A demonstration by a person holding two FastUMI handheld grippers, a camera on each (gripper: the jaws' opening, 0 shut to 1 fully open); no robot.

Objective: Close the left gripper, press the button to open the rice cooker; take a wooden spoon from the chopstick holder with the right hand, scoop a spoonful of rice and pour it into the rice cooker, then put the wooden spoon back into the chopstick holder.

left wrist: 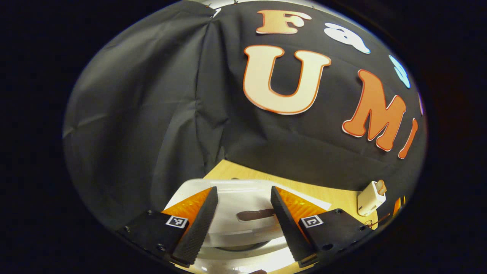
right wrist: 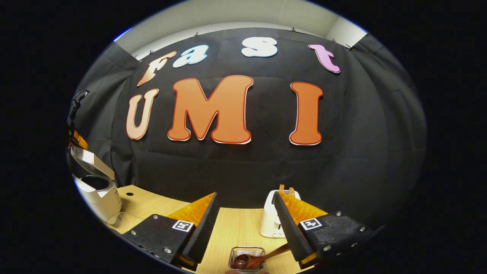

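Observation:
The white rice cooker stands at the far left of the wooden table in the right gripper view, its lid raised and the dark pot showing. In the left gripper view its white lid lies just beyond and below my left gripper, which is open and holds nothing. My right gripper is open too. Below it sits a small wire chopstick holder. The wooden spoon rests in the holder, its dark bowl inside and its handle slanting up toward the right finger.
A white toaster with bread slices in it stands at the back behind the holder, and the toaster appears again at the right edge of the left gripper view. A faint clear container sits beside the cooker. Black cloth walls close the back.

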